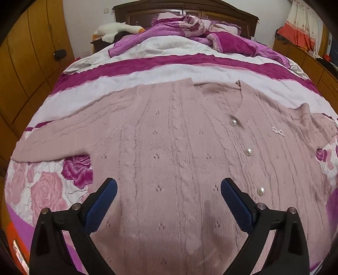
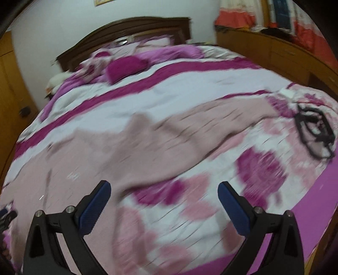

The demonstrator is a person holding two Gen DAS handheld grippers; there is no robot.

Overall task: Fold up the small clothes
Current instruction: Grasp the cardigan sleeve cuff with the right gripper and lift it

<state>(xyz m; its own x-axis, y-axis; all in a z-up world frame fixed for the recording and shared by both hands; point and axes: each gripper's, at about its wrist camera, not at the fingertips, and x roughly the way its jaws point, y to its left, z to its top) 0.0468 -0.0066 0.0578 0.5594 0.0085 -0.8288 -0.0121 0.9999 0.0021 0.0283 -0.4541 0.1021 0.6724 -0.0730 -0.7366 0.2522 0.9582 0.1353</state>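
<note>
- Blue ribbed pads line the left gripper (image 1: 169, 186), jaws wide and holding nothing, over the cardigan's lower body.
- Pink cable-knit cardigan (image 1: 179, 137) lies flat on the floral bedspread (image 1: 48, 190), pearl buttons (image 1: 248, 151) up, neckline towards the headboard (image 1: 183, 10), sleeves spread towards both side edges.
- Right gripper (image 2: 164, 189), equally wide and empty, hovers past the right sleeve (image 2: 211, 118); blur probably hides its knit.
</note>
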